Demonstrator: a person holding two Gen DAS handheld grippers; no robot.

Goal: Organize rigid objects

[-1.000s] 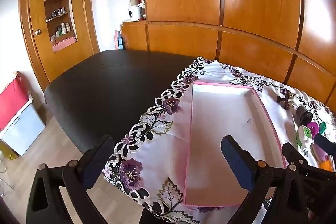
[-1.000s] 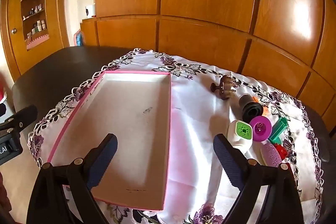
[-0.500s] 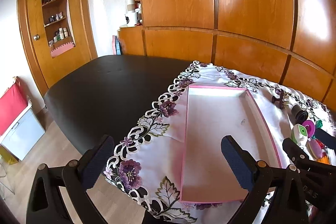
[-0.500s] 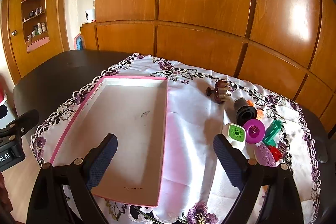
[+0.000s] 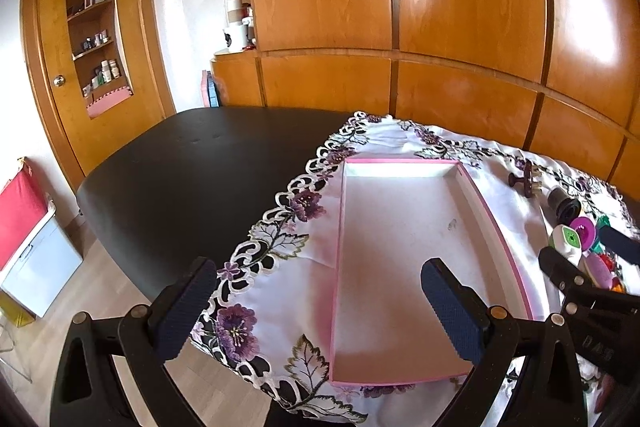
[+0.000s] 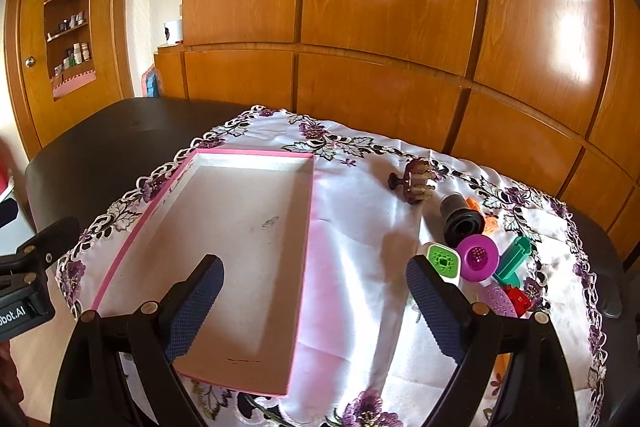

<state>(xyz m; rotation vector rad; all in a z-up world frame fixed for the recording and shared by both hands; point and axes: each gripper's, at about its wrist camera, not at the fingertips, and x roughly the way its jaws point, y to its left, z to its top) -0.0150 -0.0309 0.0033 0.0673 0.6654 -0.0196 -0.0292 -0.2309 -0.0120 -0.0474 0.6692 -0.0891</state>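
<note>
Clutter sits in a tight cluster at the right of the right wrist view: a dark claw clip [image 6: 414, 183] at the far end, then a black cylinder [image 6: 460, 217], a white piece with a green square face [image 6: 440, 261], a purple funnel-shaped piece [image 6: 478, 258], a teal clip [image 6: 514, 261] and a lilac and a red item half hidden behind the finger. They touch or overlap one another on the embroidered tablecloth [image 6: 360, 247], near its right edge.

Left of them, well apart from the nearest piece, lies a shallow pink-rimmed box [image 6: 308, 227] with a white floor and nothing in it, long side running away from the cameras. Its bare floor and open top suggest it is the place meant to receive the pieces.

The cloth covers only part of the dark counter [image 5: 192, 171], which runs off toward the upper left.

The right hand-held gripper [image 6: 314, 301] is spread wide and holds nothing; it hangs above the near end of the box and the cloth beside it, probably so it can swing right to the cluster. The left hand-held gripper [image 5: 320, 307] is likewise spread and empty over the box's near left corner, likely waiting.
</note>
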